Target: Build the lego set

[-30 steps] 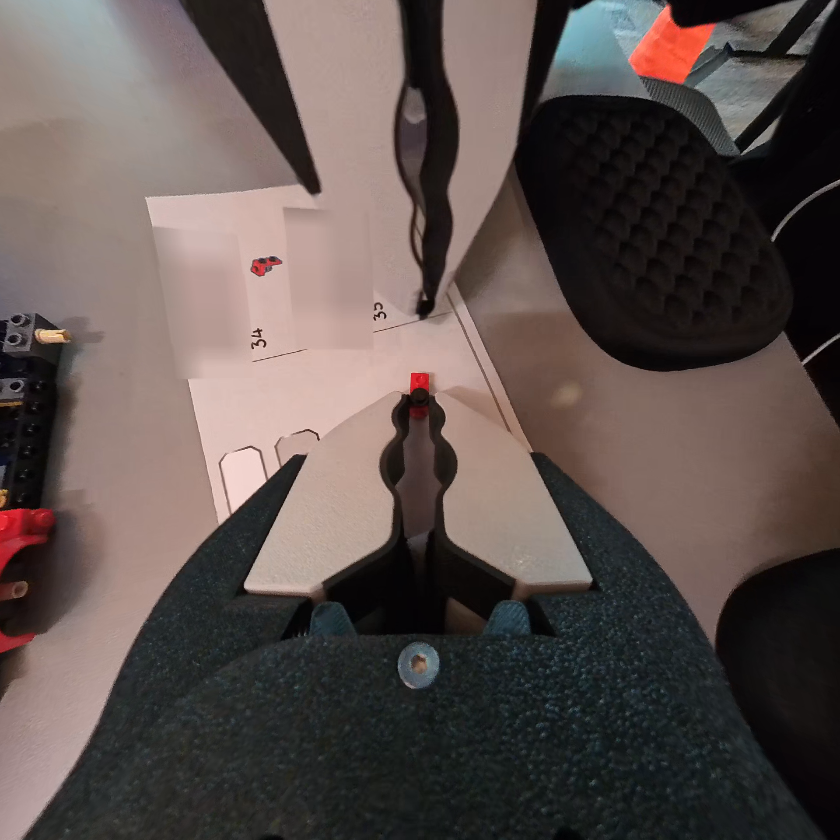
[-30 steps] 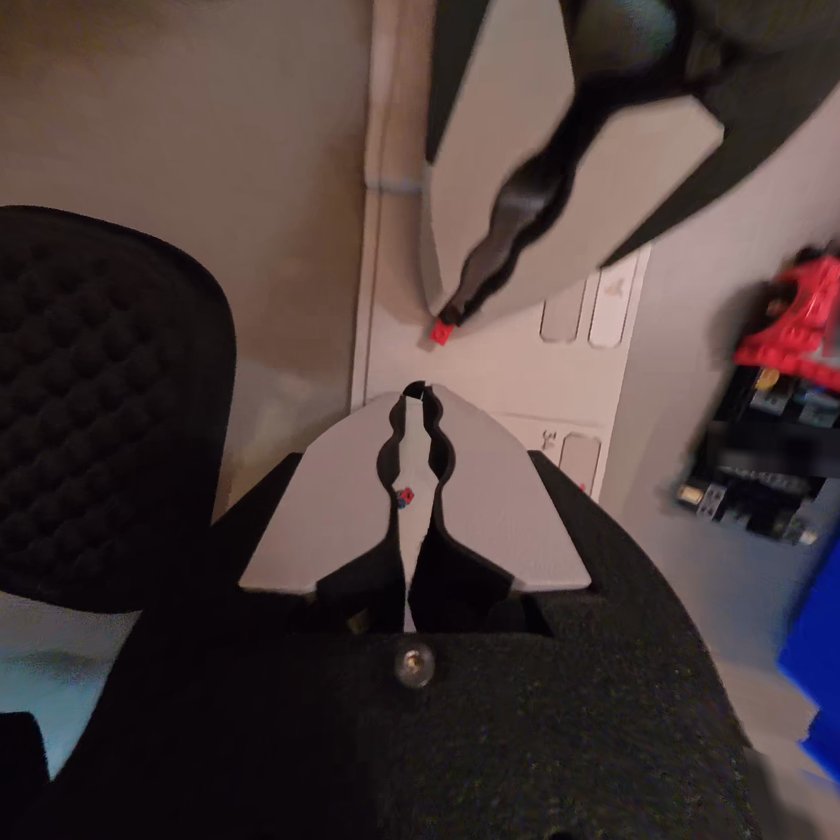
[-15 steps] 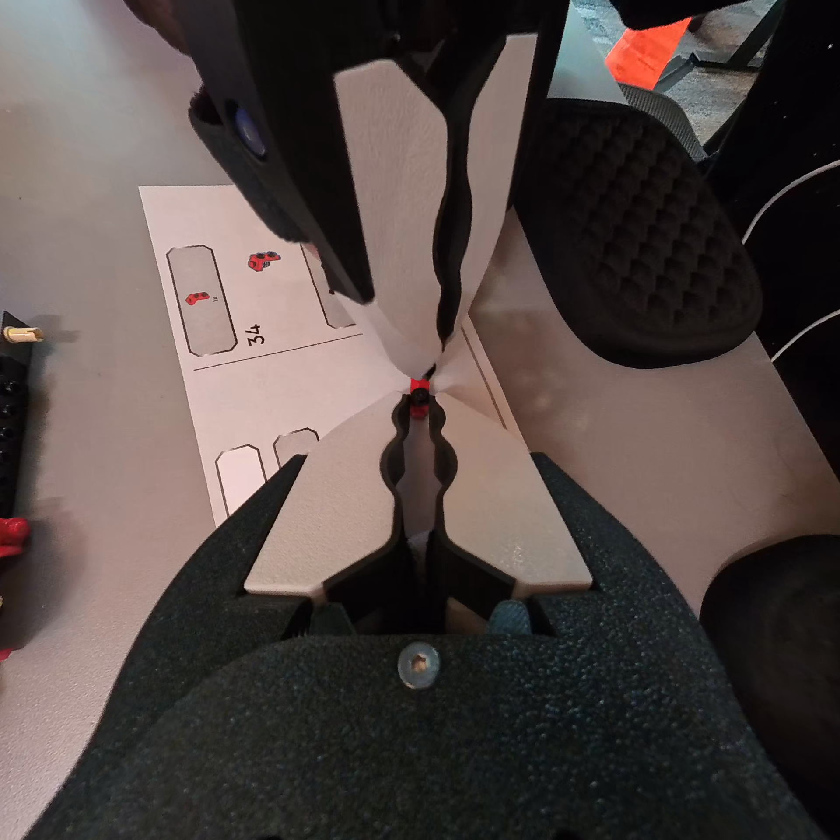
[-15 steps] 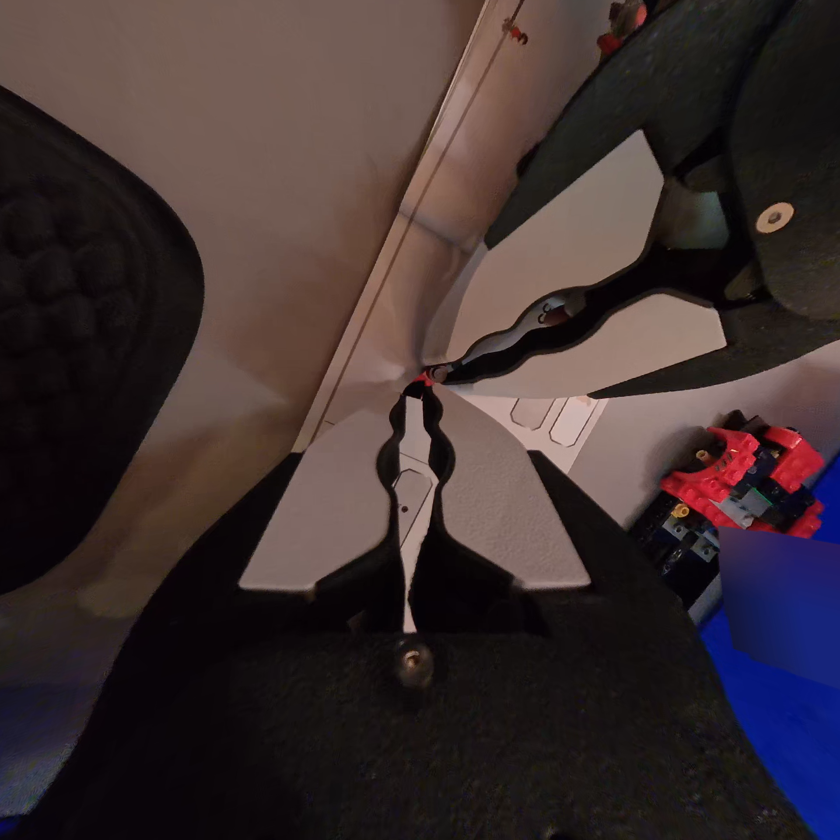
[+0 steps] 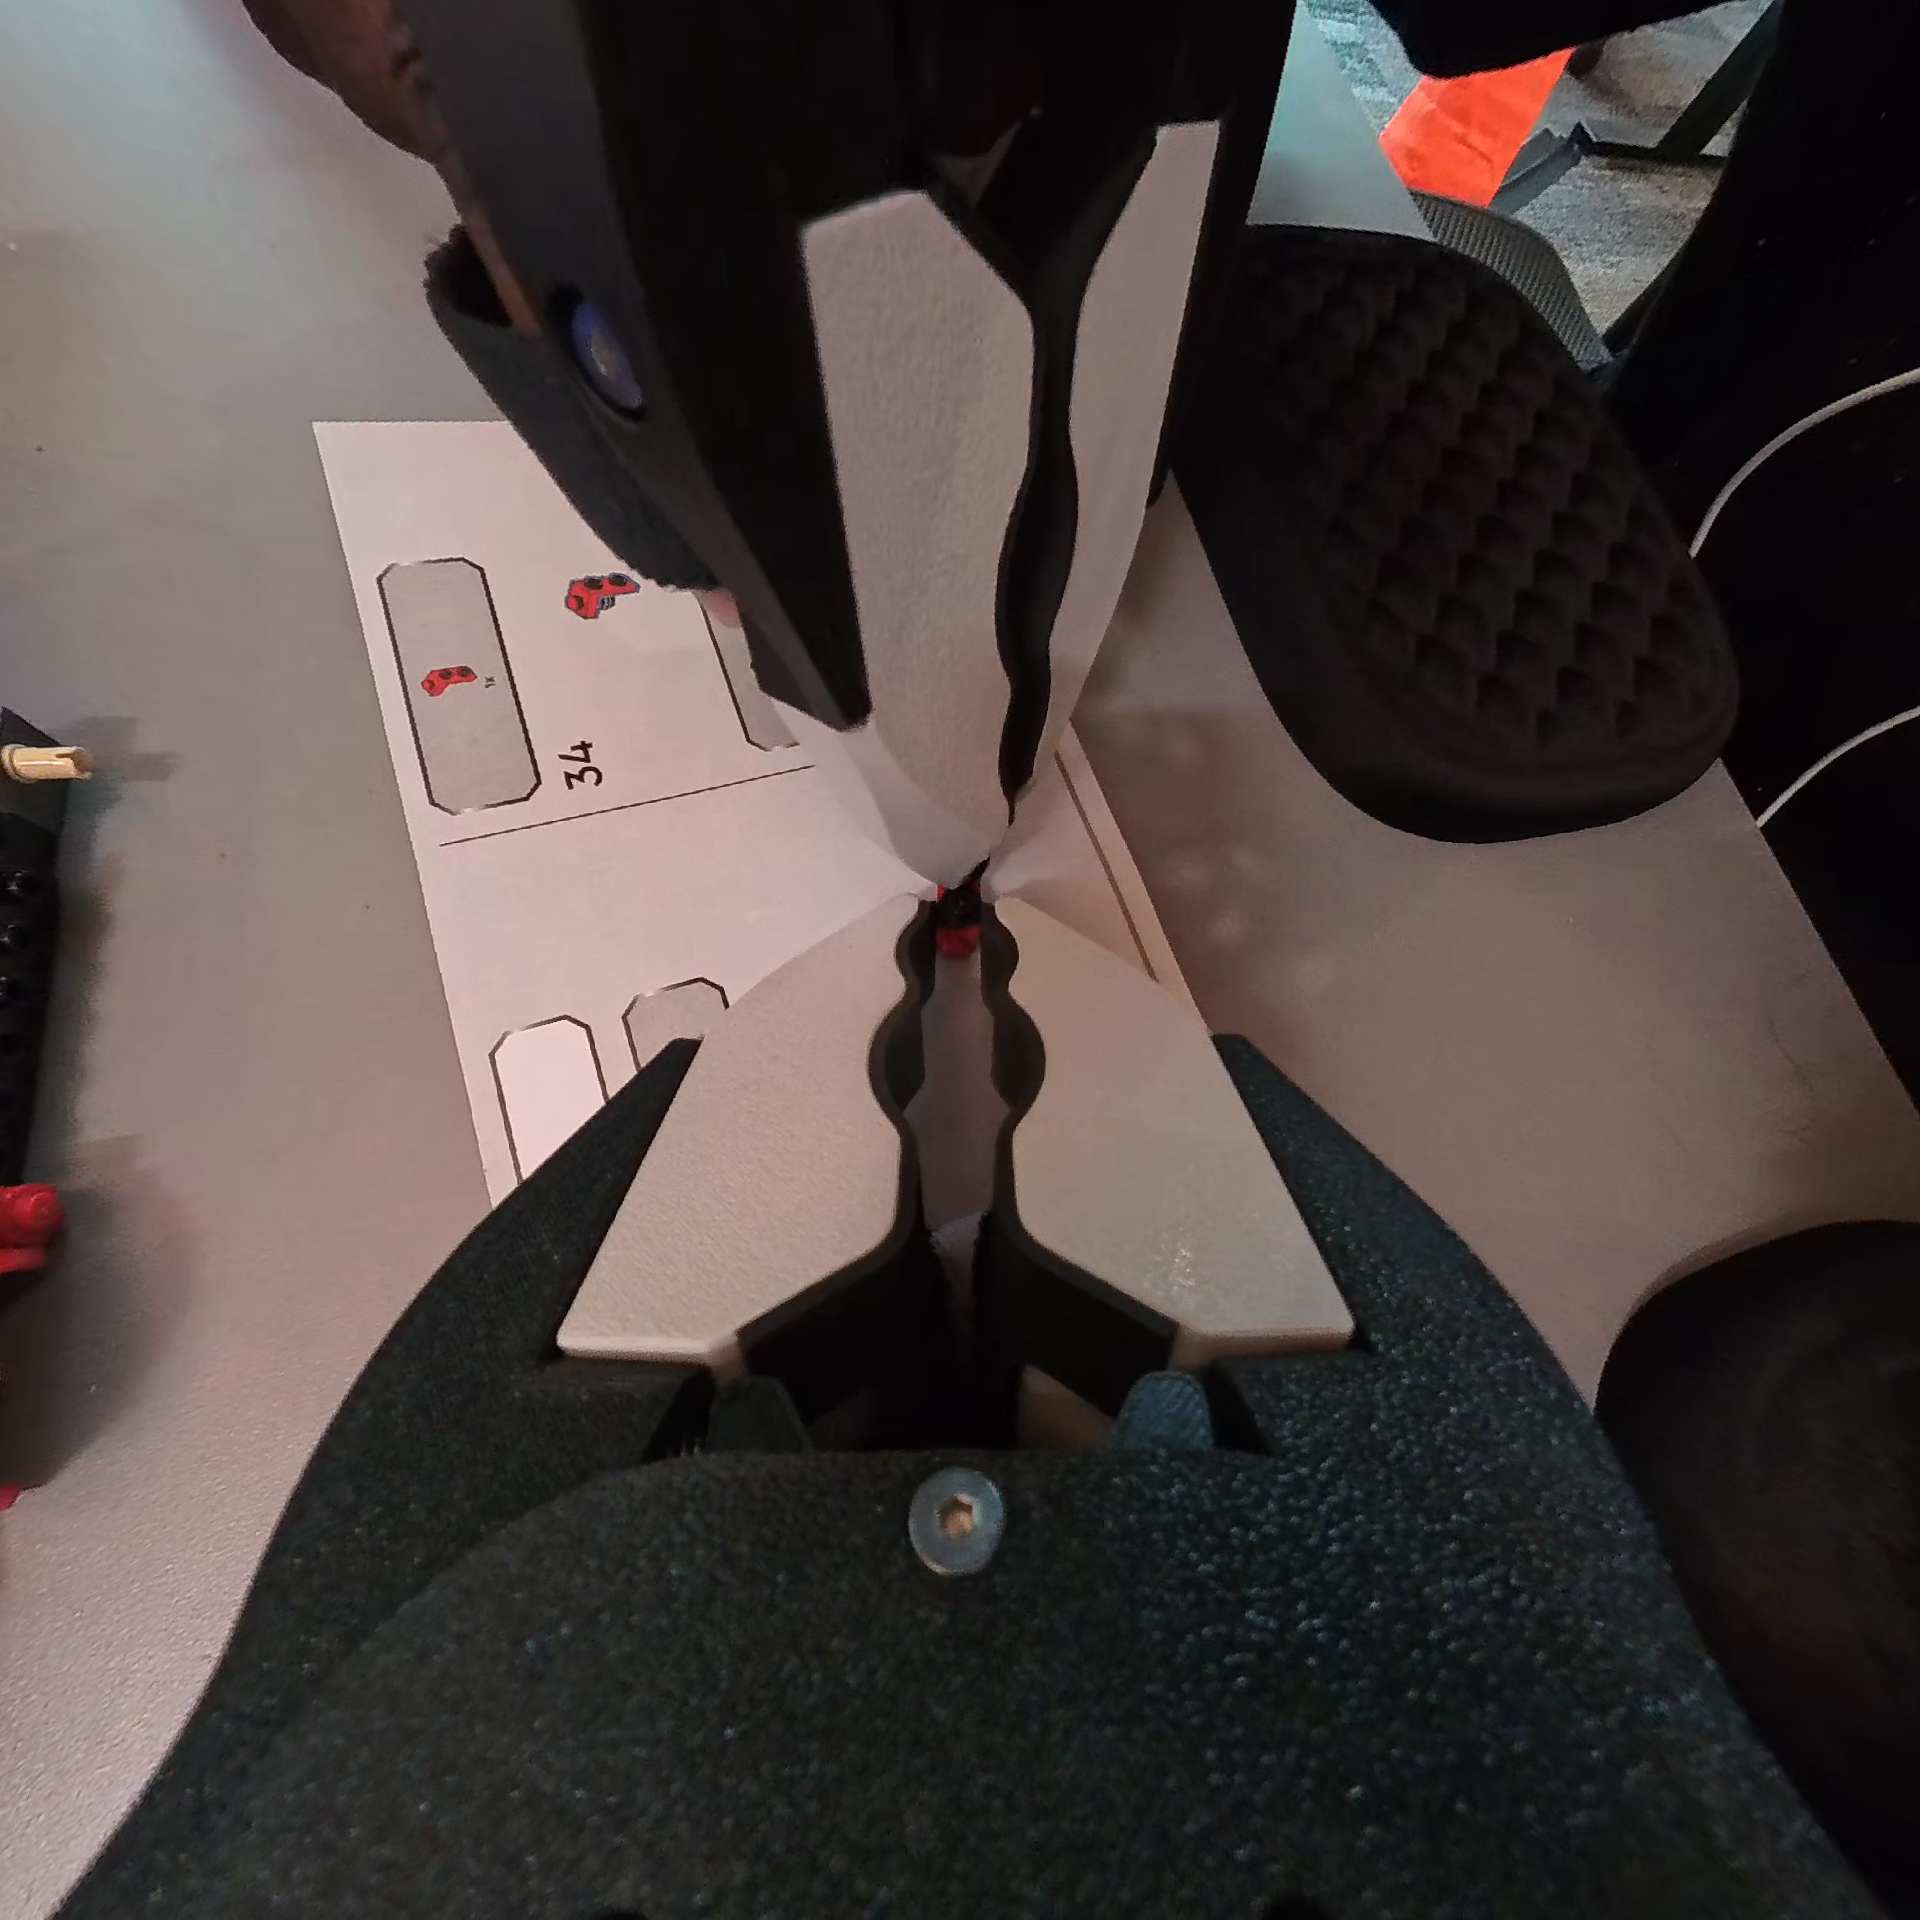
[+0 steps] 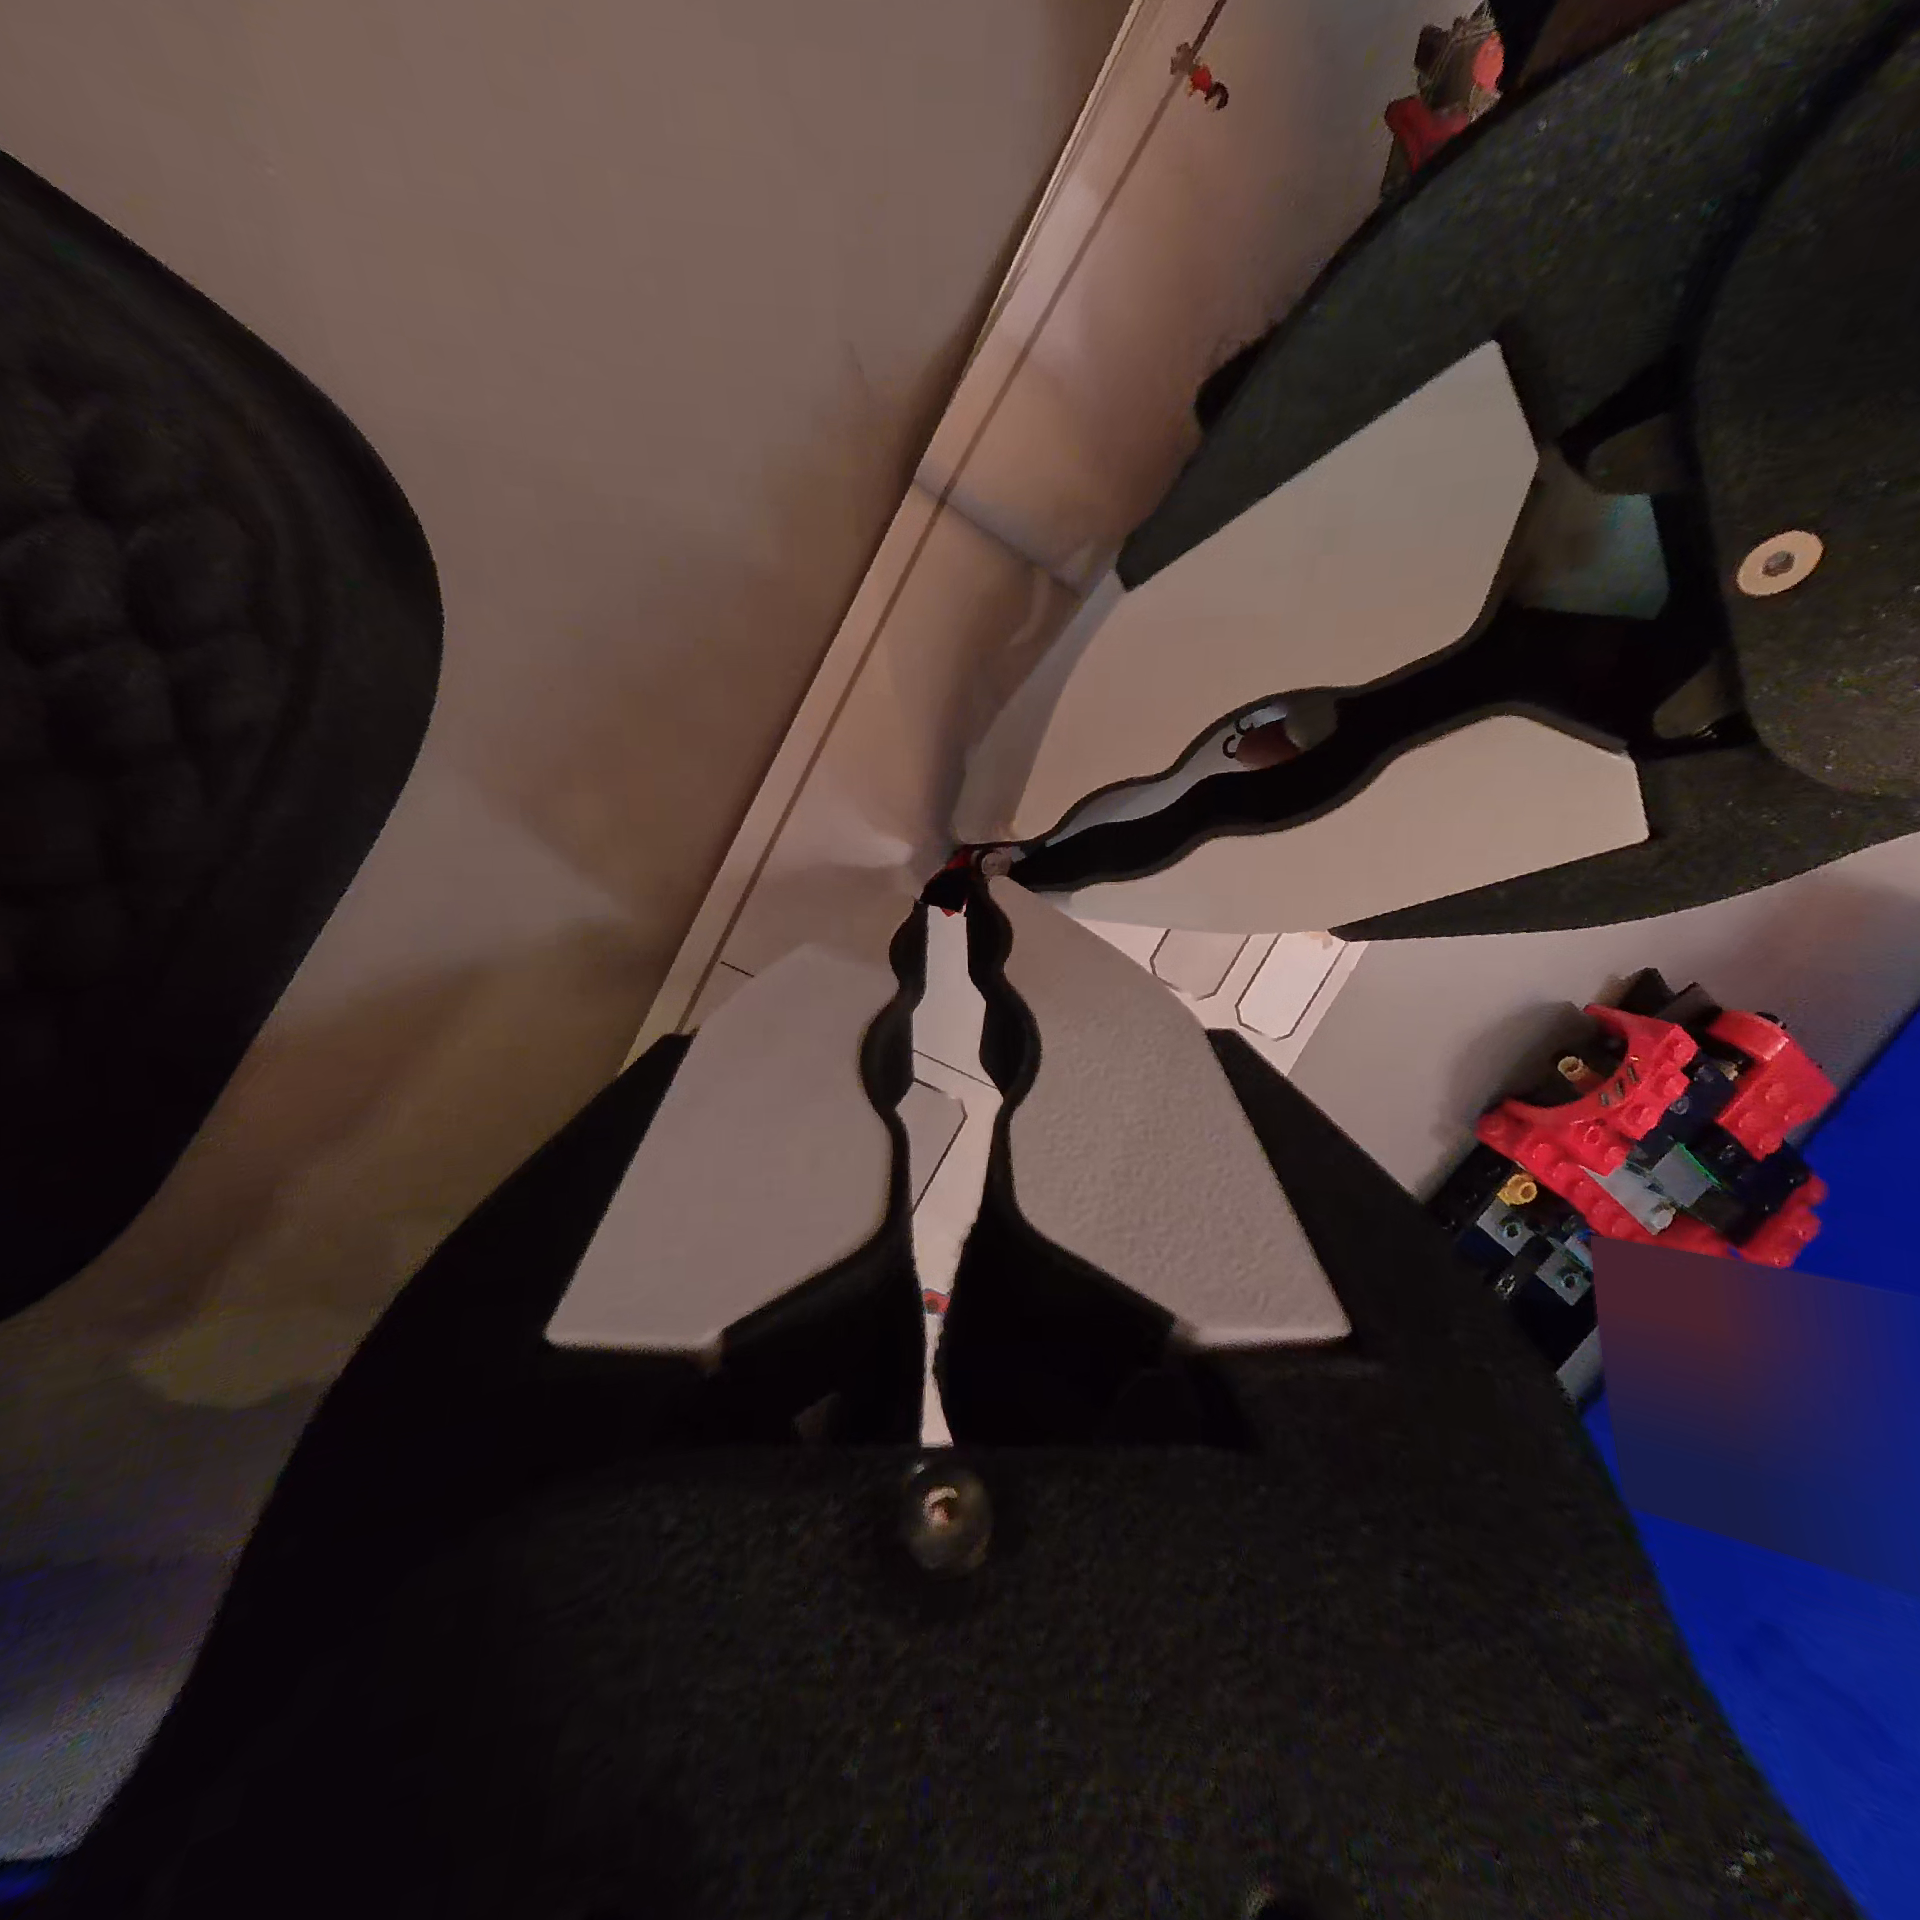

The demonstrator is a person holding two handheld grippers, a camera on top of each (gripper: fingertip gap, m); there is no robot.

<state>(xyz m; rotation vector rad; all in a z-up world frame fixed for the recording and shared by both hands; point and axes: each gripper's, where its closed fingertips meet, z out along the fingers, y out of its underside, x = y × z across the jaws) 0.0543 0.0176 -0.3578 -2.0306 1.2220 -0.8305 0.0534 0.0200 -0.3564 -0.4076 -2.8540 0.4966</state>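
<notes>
My left gripper (image 5: 954,916) is shut on a small red piece (image 5: 954,940) with a black pin in it, held just above the instruction sheet (image 5: 623,831). My right gripper (image 6: 943,902) is shut on what looks like a tiny black piece, hard to make out. It meets the left gripper tip to tip from above in the left wrist view (image 5: 985,857). In the right wrist view the left gripper (image 6: 1000,862) comes in from the right, with a bit of red (image 6: 950,911) showing where the tips touch. The joint itself is mostly hidden by the fingertips.
The partly built red and black car model (image 6: 1662,1122) stands to the right of the sheet (image 6: 1247,987); its edge shows in the left wrist view (image 5: 26,935). A black padded chair seat (image 5: 1455,520) lies past the table edge. A blue surface (image 6: 1818,1610) lies beside the model. The grippers are tip to tip, or close to it.
The right gripper has swung in and down until its tips touch the left gripper's tips at the red piece. The left gripper has kept its hold and barely moved.
</notes>
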